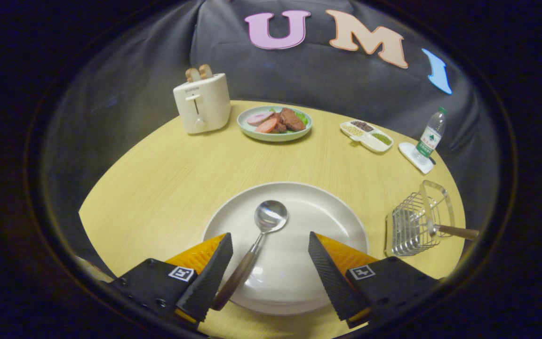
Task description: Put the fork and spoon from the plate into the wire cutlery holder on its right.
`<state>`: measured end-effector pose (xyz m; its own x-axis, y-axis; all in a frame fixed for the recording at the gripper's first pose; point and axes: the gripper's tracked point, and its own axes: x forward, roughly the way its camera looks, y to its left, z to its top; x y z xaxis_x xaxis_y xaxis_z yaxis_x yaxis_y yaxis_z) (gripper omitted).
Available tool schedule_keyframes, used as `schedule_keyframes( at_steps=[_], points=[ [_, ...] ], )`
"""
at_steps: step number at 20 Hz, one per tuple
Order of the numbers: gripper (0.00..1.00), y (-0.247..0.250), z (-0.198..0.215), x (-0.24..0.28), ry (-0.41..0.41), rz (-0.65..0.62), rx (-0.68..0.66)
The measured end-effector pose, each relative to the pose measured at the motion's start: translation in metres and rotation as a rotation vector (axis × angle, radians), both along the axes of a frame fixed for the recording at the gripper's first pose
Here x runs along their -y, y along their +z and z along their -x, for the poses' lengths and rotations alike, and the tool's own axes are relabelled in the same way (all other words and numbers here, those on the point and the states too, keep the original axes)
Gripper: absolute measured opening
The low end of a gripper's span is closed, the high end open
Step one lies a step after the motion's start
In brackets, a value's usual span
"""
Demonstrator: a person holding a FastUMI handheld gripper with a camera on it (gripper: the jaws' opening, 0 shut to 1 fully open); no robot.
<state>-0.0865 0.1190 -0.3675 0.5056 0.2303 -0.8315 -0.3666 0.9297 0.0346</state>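
A shiny metal spoon with a brown wooden handle point(258, 245) lay on the round, smooth off-white plate point(327, 221) near the front edge of the pale wood-grain round table point(167, 174), dark cloth behind. The gripper point(271, 261) hovered spread wide, the spoon's handle beside its left finger. The wire cutlery holder point(414, 226), at the table's right edge, held a wooden-handled utensil.

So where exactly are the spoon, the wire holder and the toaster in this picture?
spoon point(270, 217): gripper view, on its bowl, lying on the plate between the open fingers.
wire cutlery holder point(412, 226): gripper view, on its wire side.
toaster point(203, 103): gripper view, on its front face.
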Motion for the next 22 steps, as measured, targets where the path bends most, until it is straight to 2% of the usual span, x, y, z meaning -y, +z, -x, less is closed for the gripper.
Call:
schedule_keyframes(
  at_steps=[5, 6, 13, 15, 16, 20, 22],
  points=[
    [0.99, -0.016, 0.011, -0.005, 0.046, 0.040, -0.051],
    [0.87, -0.018, 0.014, -0.006, 0.050, 0.040, -0.061],
    [0.36, -0.022, 0.018, -0.006, 0.048, 0.052, -0.099],
    [0.25, -0.024, 0.018, -0.005, 0.040, 0.043, -0.110],
    [0.11, -0.022, 0.023, -0.004, 0.035, 0.050, -0.129],
    [0.04, -0.020, 0.021, 0.001, 0.034, 0.062, -0.149],
    [0.04, -0.019, 0.021, 0.007, 0.026, 0.062, -0.165]
  ],
)
